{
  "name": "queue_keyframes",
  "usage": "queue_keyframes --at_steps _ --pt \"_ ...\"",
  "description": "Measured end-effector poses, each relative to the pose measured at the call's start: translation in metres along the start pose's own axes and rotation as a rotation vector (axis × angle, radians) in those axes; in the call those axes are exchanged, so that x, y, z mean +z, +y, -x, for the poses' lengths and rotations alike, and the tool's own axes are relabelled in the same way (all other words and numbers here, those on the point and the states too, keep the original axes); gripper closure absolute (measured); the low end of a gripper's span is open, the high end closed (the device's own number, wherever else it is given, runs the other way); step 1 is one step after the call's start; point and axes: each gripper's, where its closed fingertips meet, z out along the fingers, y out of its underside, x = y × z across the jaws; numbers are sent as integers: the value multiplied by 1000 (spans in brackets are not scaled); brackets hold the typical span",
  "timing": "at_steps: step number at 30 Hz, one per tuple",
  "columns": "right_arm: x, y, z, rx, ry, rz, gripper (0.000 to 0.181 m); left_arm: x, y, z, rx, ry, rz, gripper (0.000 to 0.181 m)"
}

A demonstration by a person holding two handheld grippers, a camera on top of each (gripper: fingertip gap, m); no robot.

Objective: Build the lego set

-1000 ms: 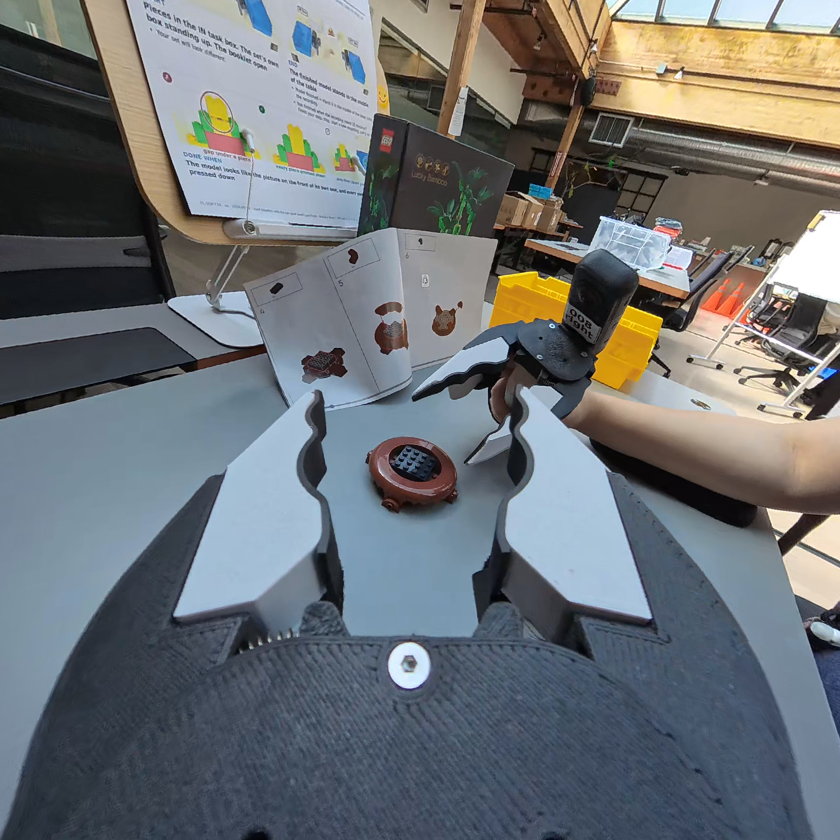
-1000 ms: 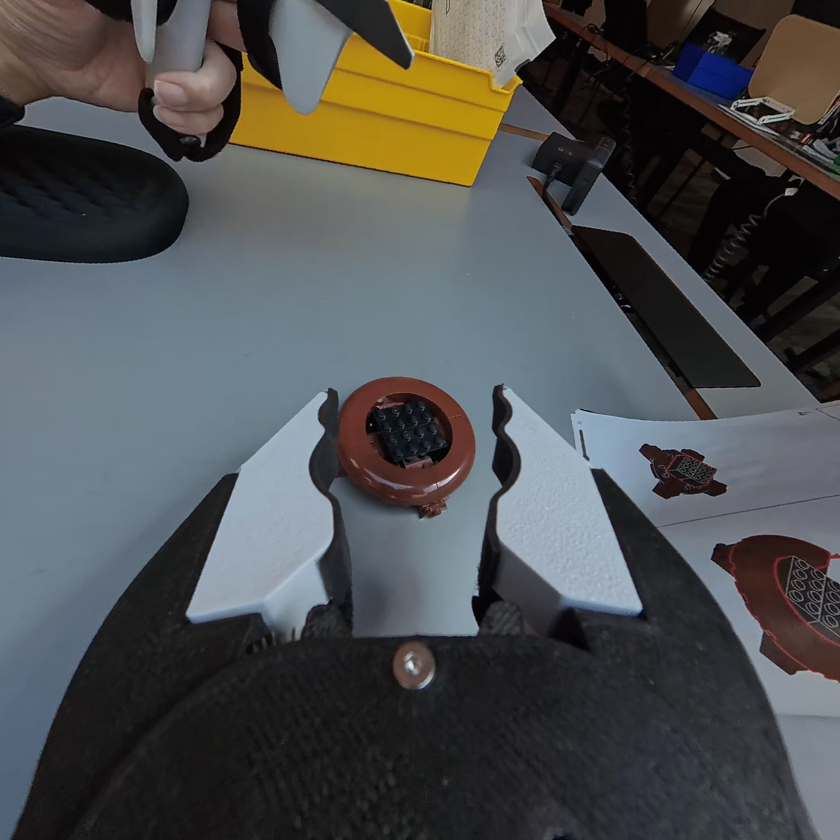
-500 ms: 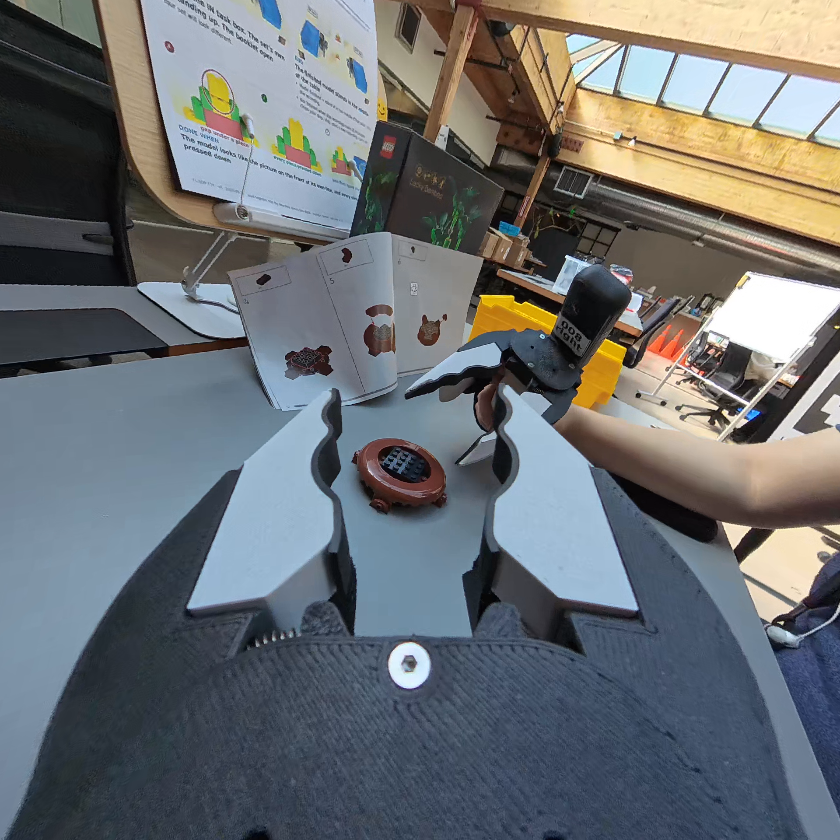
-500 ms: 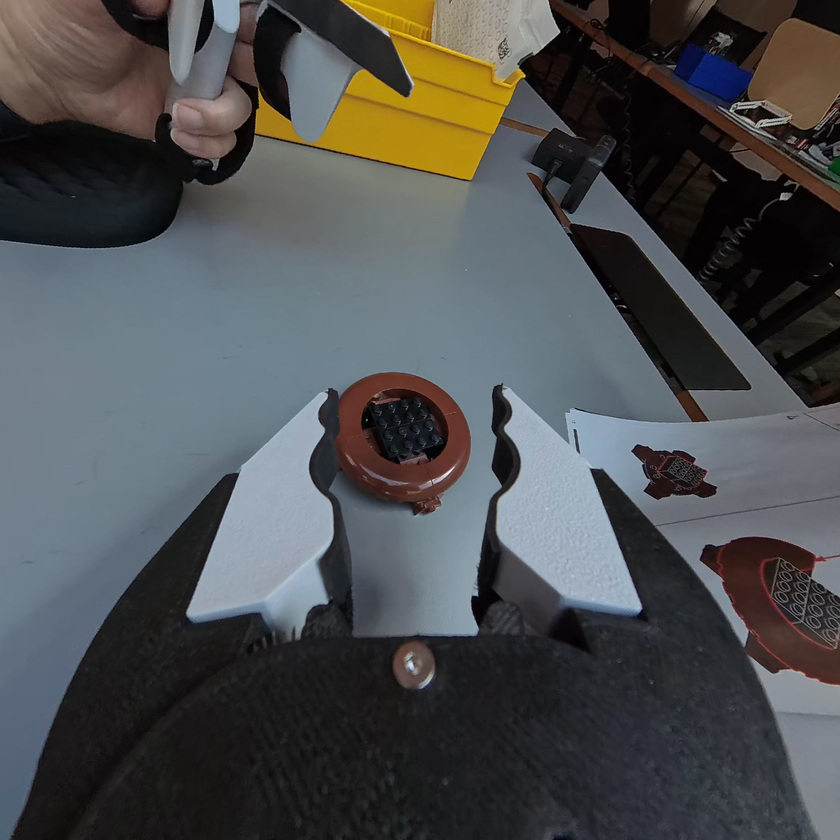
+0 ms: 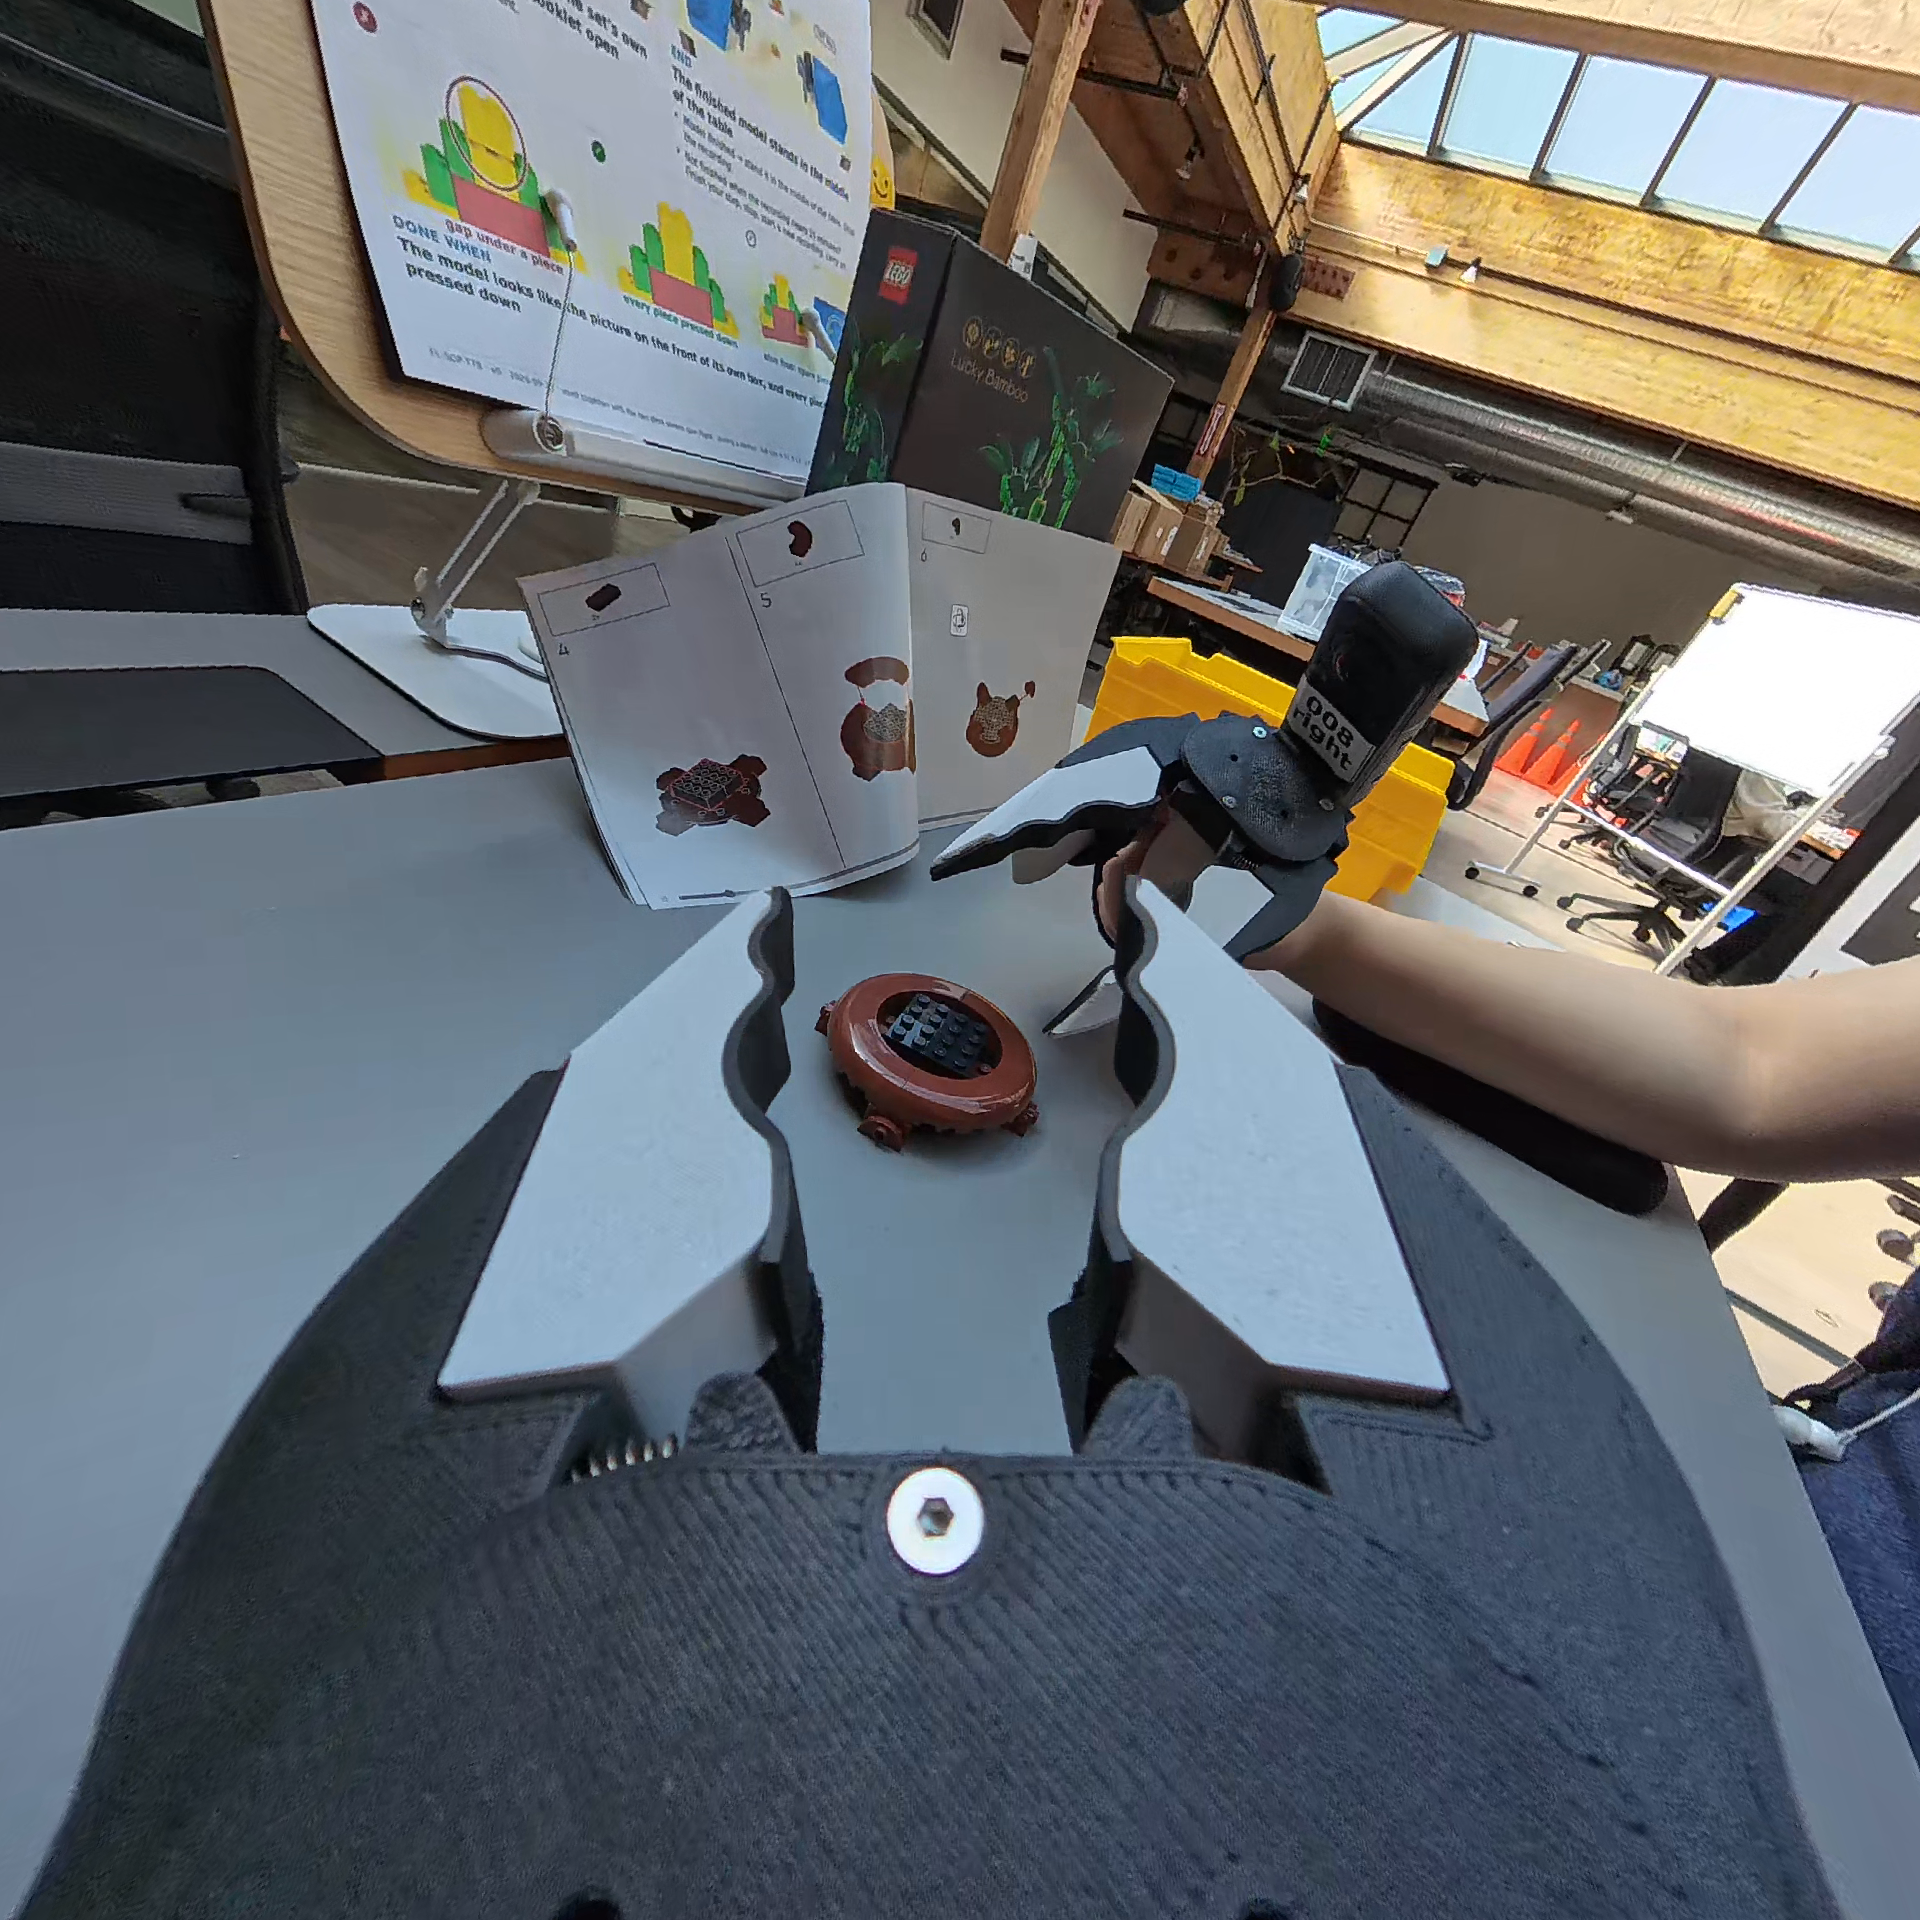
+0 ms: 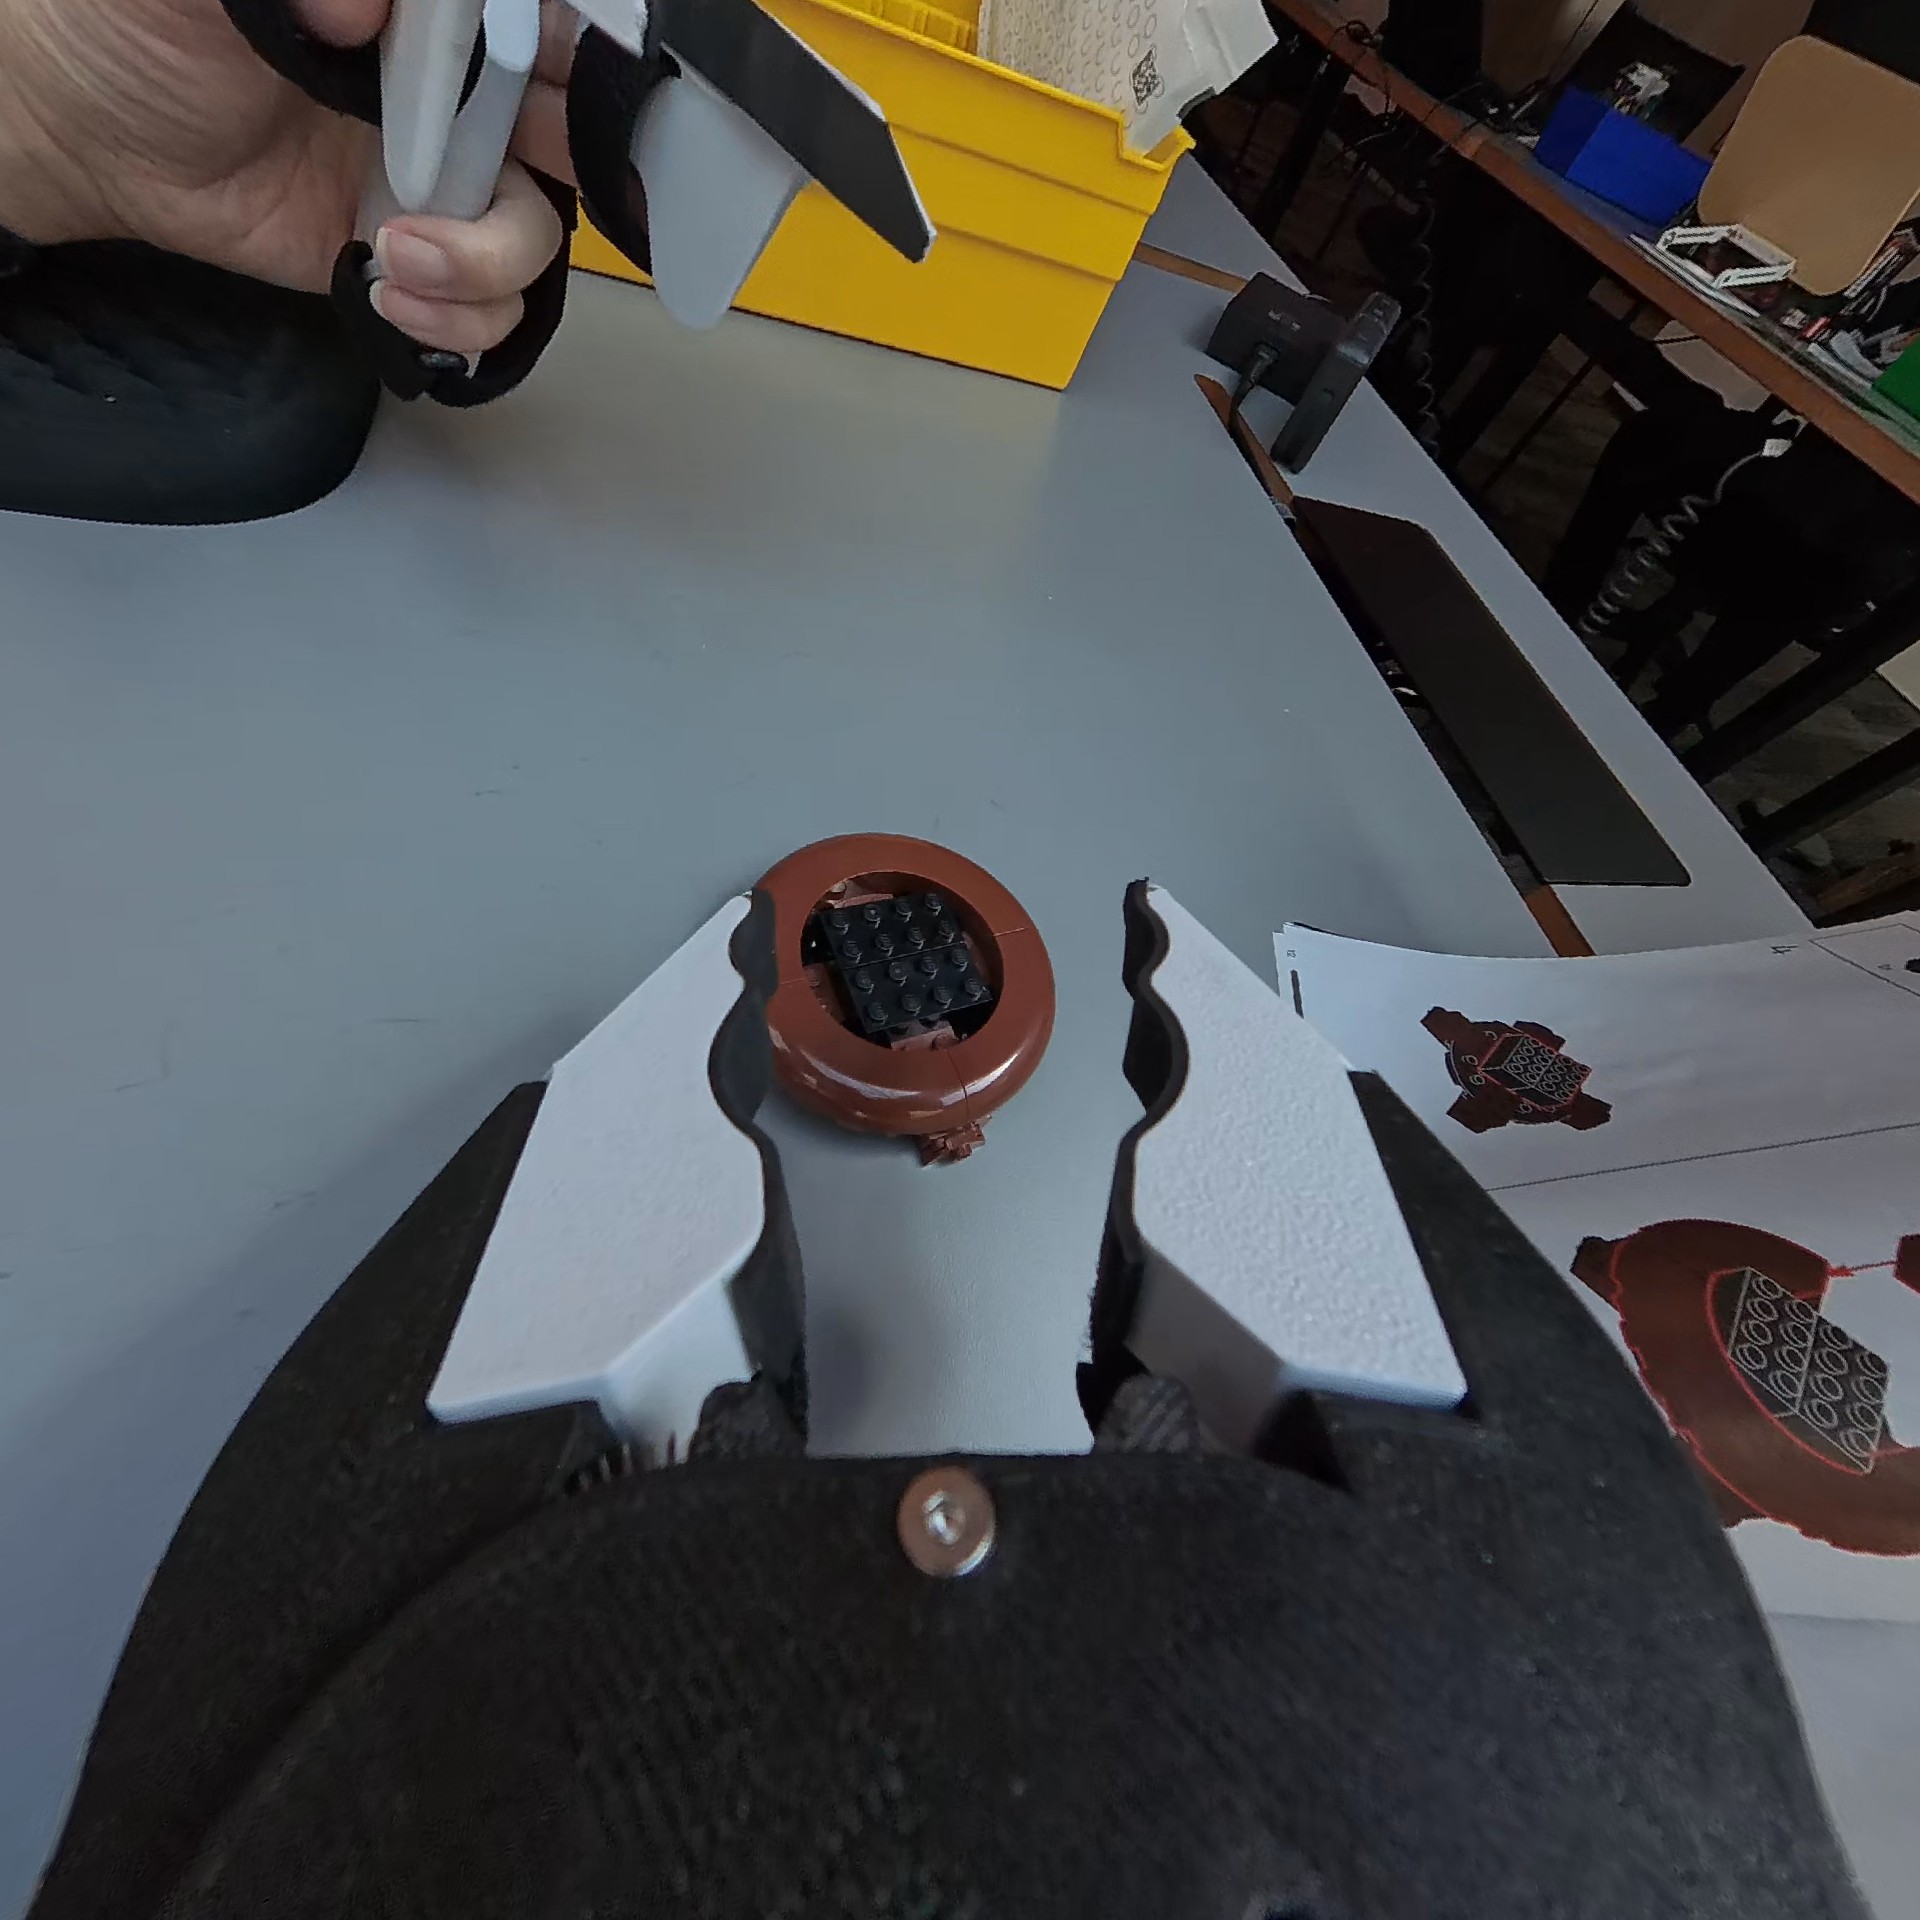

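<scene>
Both hand-held grippers, left (image 5: 951,997) and right (image 6: 940,977), stand apart around the brown ring base (image 6: 902,987) mid-bench (image 6: 520,675). Grasping seems underway; next, close 1 squarely on its rim.

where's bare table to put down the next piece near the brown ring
Open grey table lies between the brown ring and the yellow bin. The ring's other side is crowded by the instruction booklet.
</scene>
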Motion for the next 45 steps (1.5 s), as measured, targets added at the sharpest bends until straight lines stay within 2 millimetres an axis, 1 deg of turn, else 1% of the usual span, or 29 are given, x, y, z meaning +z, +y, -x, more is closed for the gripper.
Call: queue_keyframes --at_steps 8,21,26,34,40,45 --pt "2 2 1 -24 1 15 115 3 6 -1 7 -4 36 121" --pt "2 4 -2 -27 10 23 115 5 8 -2 45 -34 67 121" --pt "1 7 -1 -37 12 39 116 6 1 -9 81 -32 56 121" --pt "3 11 2 -74 14 66 118 -4 -10 -10 75 -38 2 122" --pt "3 10 3 -98 22 66 122 -8 -12 -12 67 -34 -6 125" --pt "-2 7 -5 -101 56 43 126 -3 -11 -16 70 -17 -3 128"
